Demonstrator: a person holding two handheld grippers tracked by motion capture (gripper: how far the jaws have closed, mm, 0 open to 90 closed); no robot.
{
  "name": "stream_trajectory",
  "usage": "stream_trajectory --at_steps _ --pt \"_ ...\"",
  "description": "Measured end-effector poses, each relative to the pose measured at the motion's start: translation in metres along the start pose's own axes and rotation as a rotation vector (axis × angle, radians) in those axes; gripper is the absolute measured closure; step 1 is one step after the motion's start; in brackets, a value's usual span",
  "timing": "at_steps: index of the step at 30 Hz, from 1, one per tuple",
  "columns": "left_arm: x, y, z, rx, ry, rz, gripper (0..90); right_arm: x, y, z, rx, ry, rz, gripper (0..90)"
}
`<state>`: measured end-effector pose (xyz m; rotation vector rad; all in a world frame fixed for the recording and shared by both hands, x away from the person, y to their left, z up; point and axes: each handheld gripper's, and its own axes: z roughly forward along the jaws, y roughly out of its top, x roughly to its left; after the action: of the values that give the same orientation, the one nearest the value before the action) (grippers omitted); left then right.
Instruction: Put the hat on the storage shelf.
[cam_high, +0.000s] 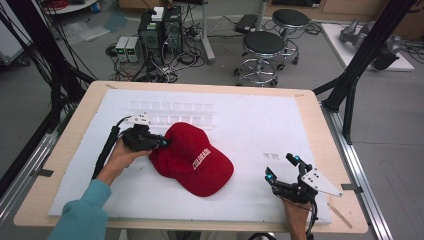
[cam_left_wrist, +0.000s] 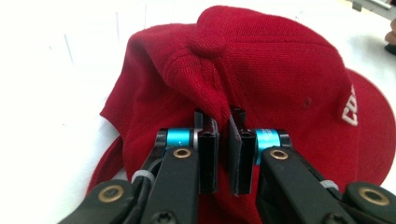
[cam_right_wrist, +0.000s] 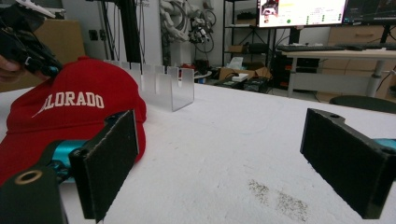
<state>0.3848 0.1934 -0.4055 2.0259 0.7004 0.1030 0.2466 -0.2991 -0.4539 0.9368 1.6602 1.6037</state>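
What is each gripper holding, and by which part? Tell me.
The left gripper pinches a fold of crown fabric on the red cap. The right gripper holds nothing.

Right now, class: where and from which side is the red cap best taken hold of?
Grip the soft crown fabric at the back of the red cap, coming from its rear, level with the table. The cloth there bunches into a fold thin enough to pinch, as the left gripper shows; the brim is stiff and lies flat.

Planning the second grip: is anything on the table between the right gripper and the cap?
Nothing visible. Only bare white mat lies between the open right gripper and the cap; the left gripper already pinches the cap's back, on the far side.
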Motion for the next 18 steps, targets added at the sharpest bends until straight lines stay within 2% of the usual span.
stream_trajectory --at_steps 3,8,9,12,13,16,18 --pt "-0.004 0.001 -0.003 -0.030 -0.002 -0.014 85.0 0.000 0.000 0.000 0.001 -0.001 0.001 10.3" --pt "-0.007 0.002 -0.009 -0.049 -0.020 -0.035 85.3 0.000 0.000 0.000 0.001 0.001 -0.001 10.3" --pt "-0.009 0.003 -0.013 -0.063 -0.023 -0.054 85.3 0.000 0.000 0.000 0.001 0.001 0.000 10.3" --pt "-0.012 0.005 -0.016 -0.068 -0.025 -0.066 85.4 0.000 0.000 0.000 0.000 0.000 -0.002 10.3" --pt "-0.015 0.007 -0.019 -0.069 -0.029 -0.089 85.4 0.001 0.000 0.000 0.000 -0.001 -0.004 10.3" --pt "-0.018 0.009 -0.023 -0.068 -0.027 -0.110 85.4 0.001 0.000 0.001 0.008 -0.001 -0.011 10.3" --pt "-0.024 0.013 -0.028 -0.074 -0.027 -0.108 85.4 0.001 0.001 0.002 0.014 0.004 -0.006 10.3"
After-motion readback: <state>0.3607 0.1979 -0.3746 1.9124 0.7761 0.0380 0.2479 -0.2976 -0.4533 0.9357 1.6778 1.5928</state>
